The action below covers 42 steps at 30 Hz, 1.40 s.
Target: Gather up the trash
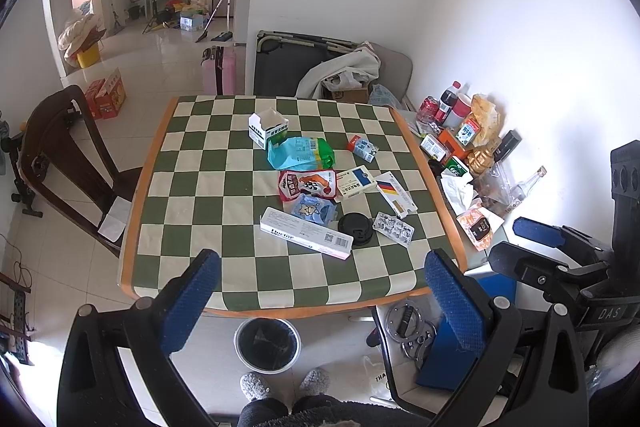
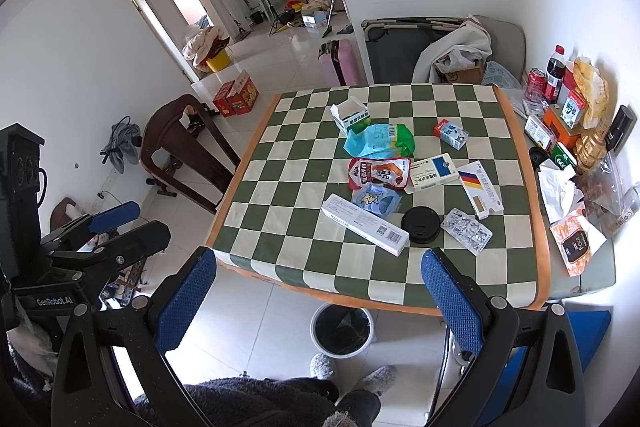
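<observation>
Trash lies on the green-and-white checked table: a long white box, a black lid, a blister pack, a red snack bag, a blue-green bag and several small boxes. A white bin with a black liner stands on the floor under the near table edge. My left gripper hangs open above that edge. My right gripper is open too, also empty.
A person's slippered feet stand beside the bin. Bottles, cans and packets crowd a side surface along the right wall. A dark wooden chair sits left of the table. A stool with metal rings is at lower right.
</observation>
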Available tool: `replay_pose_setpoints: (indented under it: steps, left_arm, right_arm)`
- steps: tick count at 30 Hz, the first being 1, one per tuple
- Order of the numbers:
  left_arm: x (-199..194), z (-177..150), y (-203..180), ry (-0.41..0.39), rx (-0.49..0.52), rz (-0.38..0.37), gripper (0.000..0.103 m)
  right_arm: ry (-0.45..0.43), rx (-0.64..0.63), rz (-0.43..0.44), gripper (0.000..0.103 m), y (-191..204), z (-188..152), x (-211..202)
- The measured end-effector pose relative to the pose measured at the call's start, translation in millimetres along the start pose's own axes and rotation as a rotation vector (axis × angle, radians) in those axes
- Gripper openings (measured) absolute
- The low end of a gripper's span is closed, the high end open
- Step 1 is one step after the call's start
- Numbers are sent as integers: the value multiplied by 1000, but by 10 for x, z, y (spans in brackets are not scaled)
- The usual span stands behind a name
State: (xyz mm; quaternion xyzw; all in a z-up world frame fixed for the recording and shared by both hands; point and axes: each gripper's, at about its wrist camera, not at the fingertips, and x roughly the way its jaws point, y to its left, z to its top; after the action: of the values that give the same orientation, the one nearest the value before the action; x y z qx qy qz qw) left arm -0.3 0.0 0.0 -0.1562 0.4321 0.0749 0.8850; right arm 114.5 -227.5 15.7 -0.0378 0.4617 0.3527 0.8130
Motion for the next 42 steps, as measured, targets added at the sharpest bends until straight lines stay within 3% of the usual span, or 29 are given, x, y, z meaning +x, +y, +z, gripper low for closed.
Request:
replay_pose_setpoints:
  steps: [42]
  left_arm:
    - [25,23,-55,3,-18,-26,103]
  right_arm:
    - [-10,2,5,103,1,-1,-125]
